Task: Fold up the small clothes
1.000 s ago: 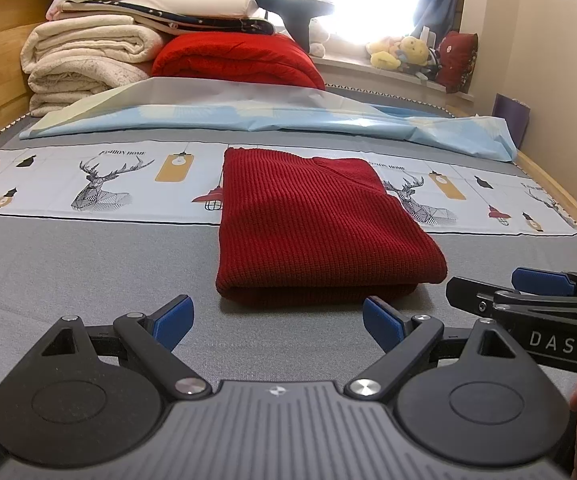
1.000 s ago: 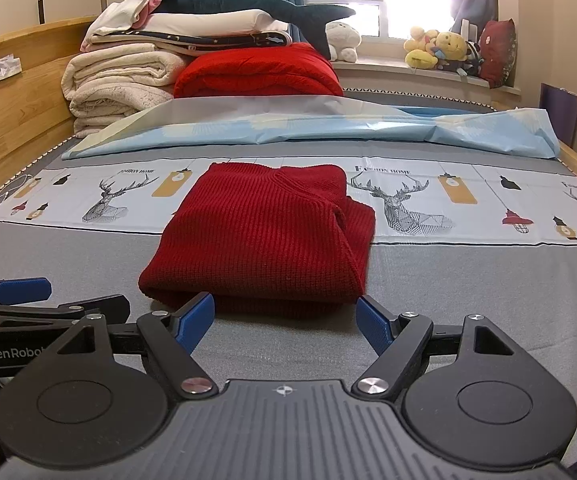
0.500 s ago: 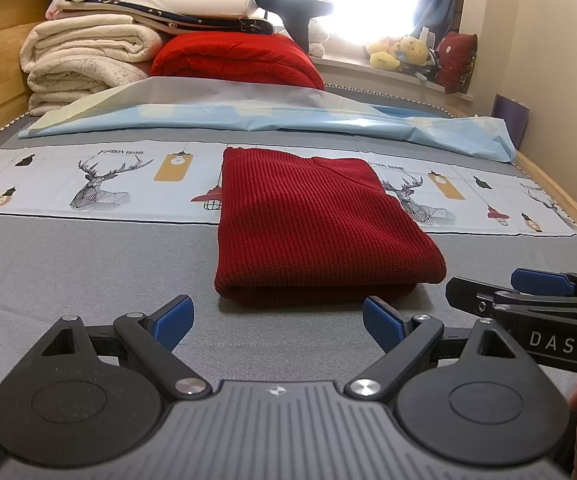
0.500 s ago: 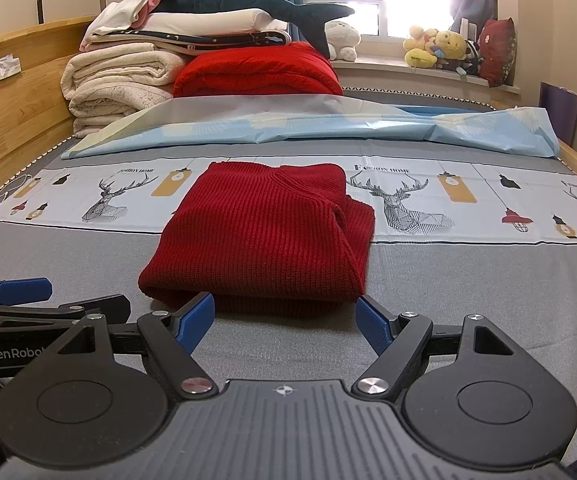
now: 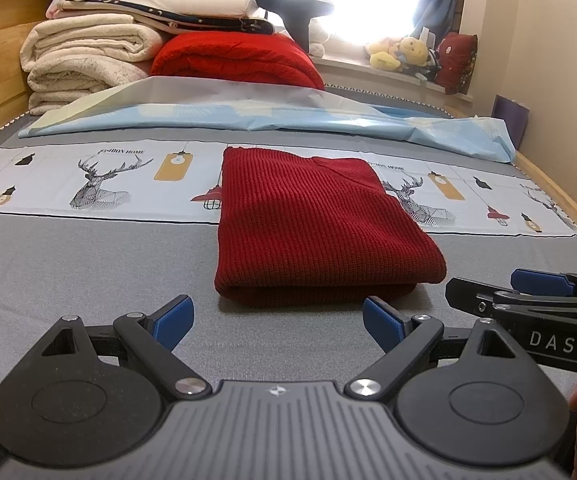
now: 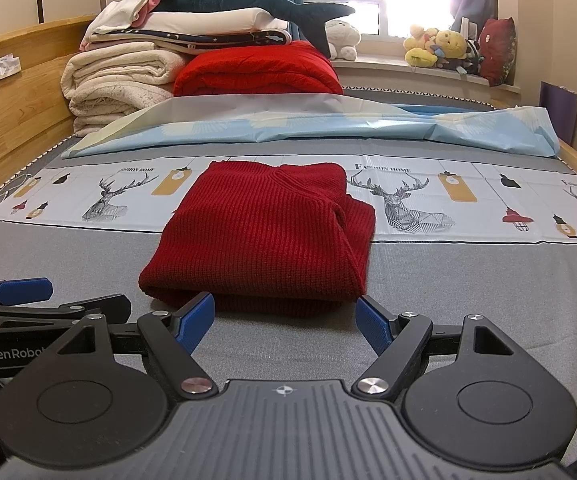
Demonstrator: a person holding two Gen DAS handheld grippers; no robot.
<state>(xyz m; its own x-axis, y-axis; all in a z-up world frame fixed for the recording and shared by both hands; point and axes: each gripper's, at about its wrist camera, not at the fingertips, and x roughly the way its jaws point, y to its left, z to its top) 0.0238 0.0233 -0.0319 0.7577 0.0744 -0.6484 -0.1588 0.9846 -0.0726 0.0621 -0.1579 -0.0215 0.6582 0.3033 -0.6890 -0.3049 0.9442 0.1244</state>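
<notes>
A dark red knit sweater lies folded into a thick rectangle on the grey bed; it also shows in the right wrist view. My left gripper is open and empty, just short of the sweater's near edge. My right gripper is open and empty, also just short of that edge. The right gripper shows side-on at the right of the left wrist view. The left gripper shows at the left of the right wrist view.
A deer-print sheet crosses the bed under the sweater's far end. A light blue sheet lies behind it. Stacked blankets and a red quilt fill the back left. A wooden bed rail runs along the right.
</notes>
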